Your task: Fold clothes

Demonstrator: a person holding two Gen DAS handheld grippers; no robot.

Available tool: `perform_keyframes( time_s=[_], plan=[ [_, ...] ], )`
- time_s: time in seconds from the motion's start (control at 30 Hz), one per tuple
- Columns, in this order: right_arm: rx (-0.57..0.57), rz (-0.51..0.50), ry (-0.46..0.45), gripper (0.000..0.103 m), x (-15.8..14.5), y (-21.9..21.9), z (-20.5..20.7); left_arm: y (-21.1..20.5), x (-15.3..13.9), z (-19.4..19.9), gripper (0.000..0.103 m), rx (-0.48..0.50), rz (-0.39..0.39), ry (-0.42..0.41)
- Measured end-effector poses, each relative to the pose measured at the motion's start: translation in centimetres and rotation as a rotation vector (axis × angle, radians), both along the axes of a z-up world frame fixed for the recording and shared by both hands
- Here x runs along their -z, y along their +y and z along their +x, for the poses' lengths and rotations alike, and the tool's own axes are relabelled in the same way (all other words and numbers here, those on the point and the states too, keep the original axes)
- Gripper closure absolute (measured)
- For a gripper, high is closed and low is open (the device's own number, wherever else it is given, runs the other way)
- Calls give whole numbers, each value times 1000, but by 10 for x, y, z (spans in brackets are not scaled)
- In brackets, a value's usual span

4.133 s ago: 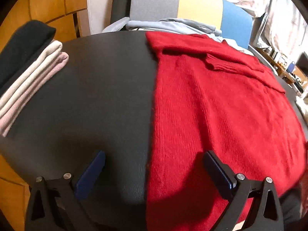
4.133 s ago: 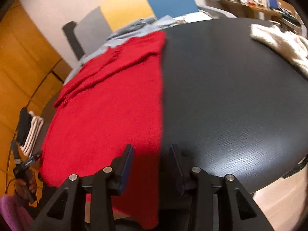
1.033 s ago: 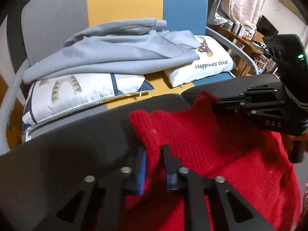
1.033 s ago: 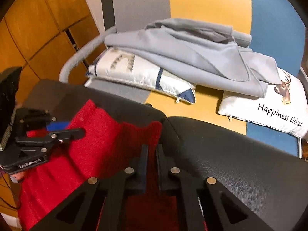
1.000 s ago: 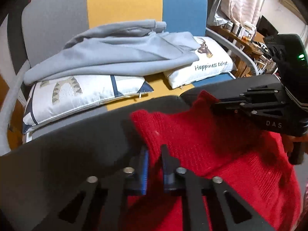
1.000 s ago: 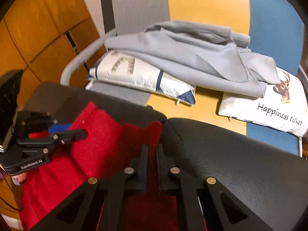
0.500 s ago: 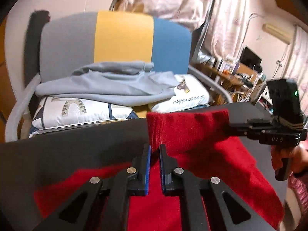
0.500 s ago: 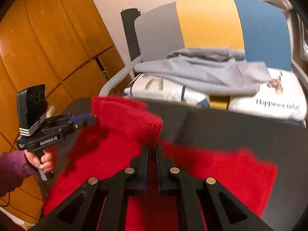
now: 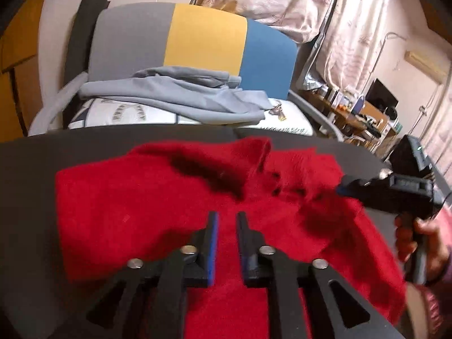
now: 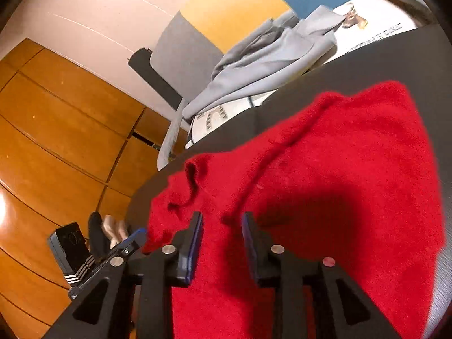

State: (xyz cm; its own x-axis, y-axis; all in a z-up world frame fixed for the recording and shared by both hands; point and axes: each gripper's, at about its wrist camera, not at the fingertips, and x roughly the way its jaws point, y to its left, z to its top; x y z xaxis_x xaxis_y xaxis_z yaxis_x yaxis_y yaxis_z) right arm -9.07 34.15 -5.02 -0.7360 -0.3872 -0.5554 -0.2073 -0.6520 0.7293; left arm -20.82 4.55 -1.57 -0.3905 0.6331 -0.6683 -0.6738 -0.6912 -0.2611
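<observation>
Red sweater (image 9: 135, 209) lay doubled on black table (image 9: 34, 163), long axis running L-R across both grippers, folded edge w/ loose flap on far side. Left gripper (image 9: 226, 220) & right gripper (image 10: 221, 220) both hovered just above it, jaws opening, nothing gripped; about equally near.

Beyond the far edge of the dark table (image 9: 34, 175) stands a chair (image 9: 197, 39) with a grey, yellow and blue back — cushions and grey cloth on its seat. Orange wood panels (image 10: 56, 130) line one wall; pale curtains (image 9: 339, 11) hang behind a cluttered desk (image 9: 364, 113).
</observation>
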Motion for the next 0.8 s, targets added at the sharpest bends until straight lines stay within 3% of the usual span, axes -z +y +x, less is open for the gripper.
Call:
perform_keyframes(
  time_s=[0.03,0.1,0.2,0.27,0.3,0.37,0.4,0.5,0.6,0.7,0.77,0.8],
  plan=[
    [-6,-11,-29,73,1,-3,-13,10,-3,-5,51,-27,-11,-6],
    [1,-2,-93,72,5,-6,-31,30,-3,-23,31,-98,-41,-36],
    [23,44,-186,71,19,-12,-54,51,10,-51,30,-151,-76,-151],
    [20,38,-201,72,28,-15,-58,60,22,-62,30,-180,-105,-225],
    [19,23,-184,86,29,-14,-58,64,28,-67,31,-194,-121,-262],
    [14,-7,-170,96,31,-6,-55,68,40,-73,68,-196,-157,-313],
    [27,-10,-148,96,27,2,-51,64,42,-74,92,-191,-149,-331],
    [95,45,-57,98,5,28,-28,39,36,-72,95,-167,-51,-369],
    [102,82,-95,101,14,34,-23,18,34,-68,96,-142,23,-394],
    [98,92,-164,103,36,37,-17,16,51,-52,95,-110,-22,-314],
    [126,127,-144,101,31,36,-10,10,56,-42,94,-108,34,-255],
    [134,188,-128,93,20,31,-10,7,59,-39,94,-115,68,-243]
  ],
)
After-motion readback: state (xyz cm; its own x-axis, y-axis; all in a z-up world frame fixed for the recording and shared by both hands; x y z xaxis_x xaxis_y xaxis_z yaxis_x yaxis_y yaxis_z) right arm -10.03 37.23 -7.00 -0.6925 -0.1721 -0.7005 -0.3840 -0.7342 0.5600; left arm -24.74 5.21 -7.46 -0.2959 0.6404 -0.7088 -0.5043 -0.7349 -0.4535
